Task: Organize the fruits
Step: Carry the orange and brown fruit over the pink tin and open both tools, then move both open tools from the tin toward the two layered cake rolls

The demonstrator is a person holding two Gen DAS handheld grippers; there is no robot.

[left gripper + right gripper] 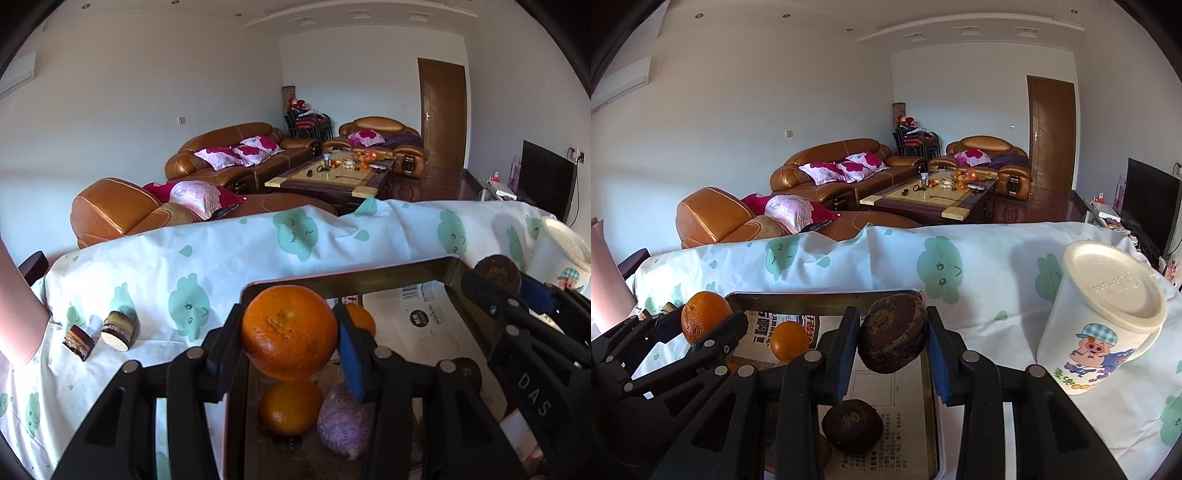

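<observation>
Left gripper (290,334): angled downward, both pads pressed against an orange (290,332) held clear of the surface. Right gripper (892,339): similarly angled downward just to the right of the left, jaws clamped on a dark brown fruit (892,338), seemingly a mangosteen. Neither hand behind the grippers is visible.

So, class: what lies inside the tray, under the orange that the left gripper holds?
Below the held orange, inside the tray, lie another orange, a pale purple netted fruit and printed paper. The left gripper covers the rest.
</observation>
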